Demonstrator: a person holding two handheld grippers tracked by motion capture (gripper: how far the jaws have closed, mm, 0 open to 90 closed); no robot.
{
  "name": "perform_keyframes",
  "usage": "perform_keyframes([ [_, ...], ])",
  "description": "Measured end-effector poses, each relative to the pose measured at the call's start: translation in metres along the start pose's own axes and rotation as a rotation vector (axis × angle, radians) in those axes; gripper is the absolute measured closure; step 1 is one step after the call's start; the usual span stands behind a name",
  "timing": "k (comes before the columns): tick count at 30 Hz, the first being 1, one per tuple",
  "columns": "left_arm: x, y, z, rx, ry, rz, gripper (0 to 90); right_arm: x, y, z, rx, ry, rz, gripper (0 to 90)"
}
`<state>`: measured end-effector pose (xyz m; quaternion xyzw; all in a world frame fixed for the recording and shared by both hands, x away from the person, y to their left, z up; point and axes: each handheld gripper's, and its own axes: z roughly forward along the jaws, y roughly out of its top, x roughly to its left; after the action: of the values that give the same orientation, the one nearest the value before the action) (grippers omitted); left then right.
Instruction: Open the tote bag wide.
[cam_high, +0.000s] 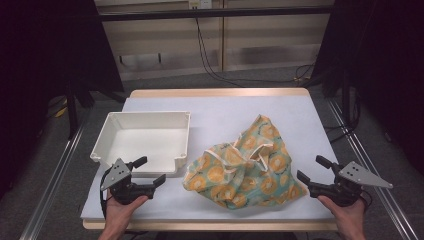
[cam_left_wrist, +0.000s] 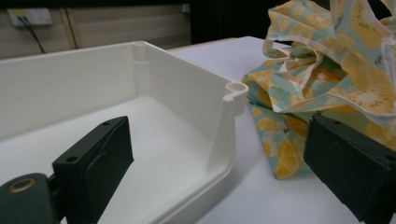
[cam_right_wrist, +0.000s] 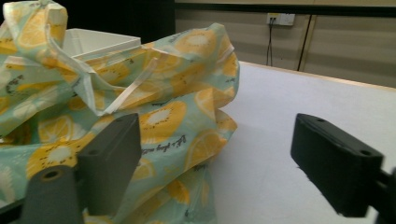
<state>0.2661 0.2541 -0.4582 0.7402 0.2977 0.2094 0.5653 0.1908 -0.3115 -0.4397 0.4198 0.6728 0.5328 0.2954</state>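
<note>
A: What do I see nearest to me?

B: At the near edge of the desk (cam_high: 220, 107) I hold both tools. My left tool (cam_high: 150, 172) is at the near left, with its jaws apart and nothing between them. It sits just in front of the white tray (cam_high: 107, 131). My right tool (cam_high: 311, 174) is at the near right, jaws also wide apart and empty, pointing toward the cloth.

A: And where is the cloth?

B: The patterned cloth bag (cam_high: 245, 167), with orange slices on pale green, lies crumpled between the two tools, in the near middle of the desk. It is just to the right of the tray. The right tool is close to its right edge, but I cannot tell if it touches.

A: Farther away?

B: The tray reaches toward the far left. Its inside looks empty.
</note>
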Motion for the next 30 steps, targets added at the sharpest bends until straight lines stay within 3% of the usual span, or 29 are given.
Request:
perform_keyframes([
  [7,0.000,0.000,0.002,0.041,-0.038,-0.017,17.1,0.001,0.002,-0.002,0.029,0.066,0.032,27.3],
  [9,0.000,-0.001,0.004,0.045,-0.034,-0.026,17.1,0.001,0.003,-0.002,0.040,0.094,0.034,32.2],
  [10,0.001,-0.001,0.006,0.051,-0.053,-0.038,17.1,0.002,0.004,-0.002,0.051,0.126,0.038,34.6],
  [12,0.000,-0.001,0.007,0.059,-0.055,-0.026,17.2,0.003,0.005,-0.002,0.066,0.156,0.041,37.8],
  [17,-0.001,-0.001,0.008,0.065,-0.053,-0.038,17.2,0.005,0.007,0.000,0.080,0.208,0.040,41.3],
  [18,-0.001,-0.001,0.008,0.069,-0.057,-0.041,17.2,0.008,0.010,0.000,0.082,0.236,0.037,43.6],
  [30,0.001,-0.001,0.004,0.077,-0.061,-0.039,19.0,0.022,0.024,0.015,0.116,0.334,0.016,49.3],
])
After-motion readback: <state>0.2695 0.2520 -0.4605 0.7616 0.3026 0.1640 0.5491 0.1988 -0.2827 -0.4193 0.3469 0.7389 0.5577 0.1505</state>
